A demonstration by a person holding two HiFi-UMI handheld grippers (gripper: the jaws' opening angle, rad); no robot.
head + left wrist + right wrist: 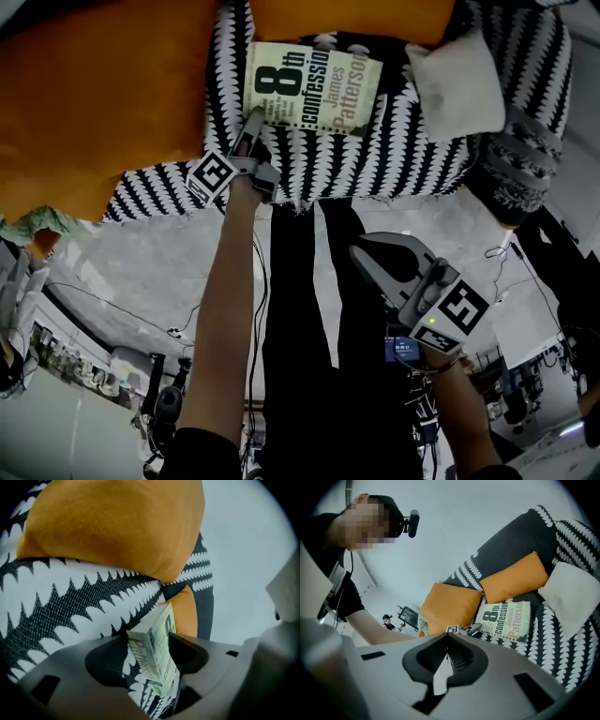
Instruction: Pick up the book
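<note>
On the black-and-white patterned sofa cover [375,159], the book [314,89] lies flat with its front cover upward. It sits just below one orange cushion [347,19], and a white cushion [459,84] is at its right in the head view. A larger orange cushion [103,94] fills the upper left of that view.

The left gripper [253,122] reaches to the book's lower-left corner. In the left gripper view, that corner of the book [152,658] stands between the two jaws of the left gripper [149,641]. The jaws are spread wide. A clear gap shows between the left jaw and the spine edge, and the right jaw lies close beside the cover. The book is straddled, not clamped.

The right gripper [361,253] is held well apart from the sofa, over the pale floor [141,272]. In the right gripper view its jaws meet at the tips with nothing between them [447,641]. The book [506,620] is visible beyond them.
</note>
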